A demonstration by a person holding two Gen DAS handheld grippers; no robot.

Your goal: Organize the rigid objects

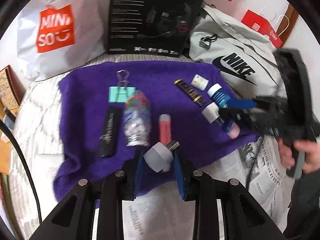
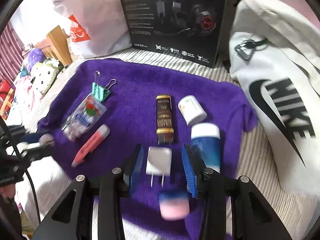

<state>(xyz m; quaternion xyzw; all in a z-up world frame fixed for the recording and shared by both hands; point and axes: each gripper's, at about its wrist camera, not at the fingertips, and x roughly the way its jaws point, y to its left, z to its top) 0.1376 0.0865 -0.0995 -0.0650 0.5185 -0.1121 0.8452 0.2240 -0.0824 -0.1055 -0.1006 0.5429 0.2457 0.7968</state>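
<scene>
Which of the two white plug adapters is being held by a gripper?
The rounded grey-white adapter with the USB plug, clamped in the left gripper. The square two-pin charger lies free on the purple towel.

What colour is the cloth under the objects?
Purple. The cloth shows best in the right wrist view.

White plastic bag (image 1: 60, 30), red panel: "MINI SO" in white letters with a smile mark. Black headset box (image 2: 172, 20): "EDIFIER" at the lower left of its face, "RGB" beside one icon in the bottom row; the finer print is illegible. In the left wrist view its top corner reads "HECATE". Grey-white bag (image 2: 280, 92): "NIKE" with the swoosh, in black.
</scene>
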